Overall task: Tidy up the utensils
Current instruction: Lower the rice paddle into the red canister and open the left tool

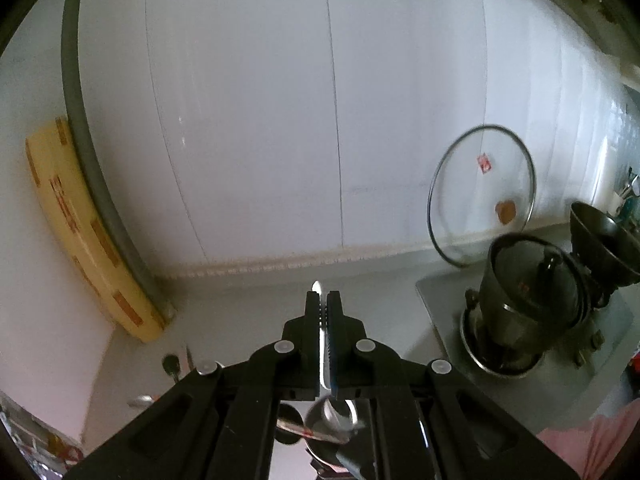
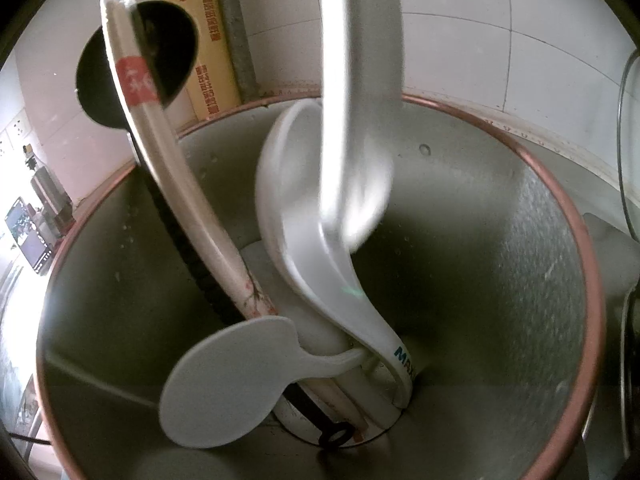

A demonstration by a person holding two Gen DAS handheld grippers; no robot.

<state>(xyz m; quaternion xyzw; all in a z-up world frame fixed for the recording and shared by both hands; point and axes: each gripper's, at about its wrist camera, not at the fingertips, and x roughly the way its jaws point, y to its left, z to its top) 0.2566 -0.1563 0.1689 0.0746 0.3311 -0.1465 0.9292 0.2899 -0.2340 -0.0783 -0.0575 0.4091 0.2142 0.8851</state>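
Observation:
My left gripper [image 1: 323,300] is shut on the thin handle of a metal spoon [image 1: 322,344], whose end pokes out past the fingertips. The spoon's bowl hangs below the jaws. In the right wrist view the same metal spoon [image 2: 356,140] comes down blurred from the top, its bowl just inside a steel utensil holder [image 2: 560,204] with a copper rim. Inside stand a white ladle [image 2: 304,208], a white rice paddle [image 2: 224,376], wrapped chopsticks [image 2: 168,152] and a black ladle [image 2: 160,52]. The right gripper's fingers do not show.
A glass lid [image 1: 480,196] leans on the tiled wall. Dark pots [image 1: 532,300] and a pan [image 1: 600,248] sit on a hob at the right. A yellow box [image 1: 80,240] stands in the left corner. Pink cloth [image 1: 600,440] shows at lower right.

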